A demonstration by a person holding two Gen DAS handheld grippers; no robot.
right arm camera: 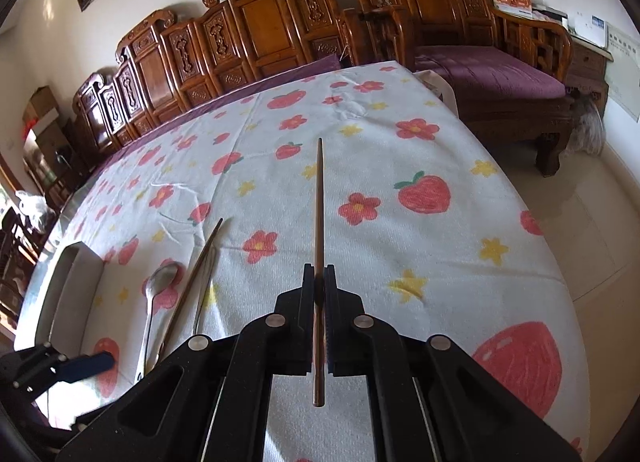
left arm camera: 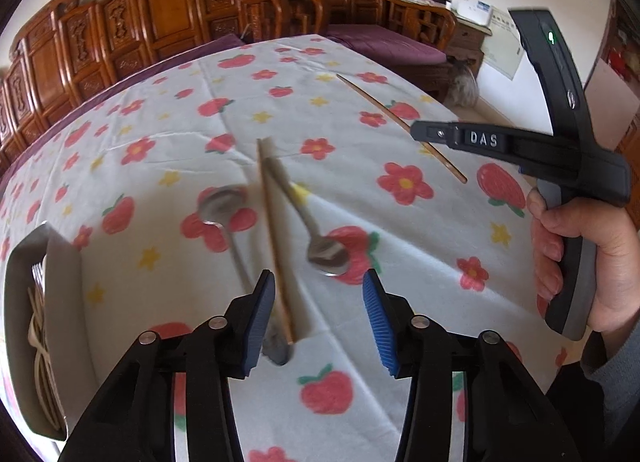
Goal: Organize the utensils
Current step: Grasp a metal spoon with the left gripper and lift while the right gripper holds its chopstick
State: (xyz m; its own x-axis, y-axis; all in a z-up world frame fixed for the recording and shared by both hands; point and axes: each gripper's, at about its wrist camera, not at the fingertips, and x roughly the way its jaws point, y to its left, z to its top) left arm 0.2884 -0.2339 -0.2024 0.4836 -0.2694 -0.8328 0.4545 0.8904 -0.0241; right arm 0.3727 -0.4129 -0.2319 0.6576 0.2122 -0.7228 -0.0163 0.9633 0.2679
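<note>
The right tongs [right arm camera: 319,282] were clamped on a chopstick [right arm camera: 319,198], held clear above the desk [right arm camera: 400,166]. The left tongs [left arm camera: 319,302] stood open over the second chopstick [left arm camera: 274,230], which lay across two spoons [left arm camera: 326,254]. Closing there risked nudging a spoon, or pinching its handle too, though blur made the overlap hard to judge. The tray [left arm camera: 24,302] sat far left

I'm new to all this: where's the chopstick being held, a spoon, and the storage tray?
held chopstick [right arm camera: 319,202]: right wrist view, mid-shaft ahead of the fingers.
spoon [left arm camera: 327,256]: left wrist view, its bowl.
tray [left arm camera: 64,262]: left wrist view, its inner wall.
</note>
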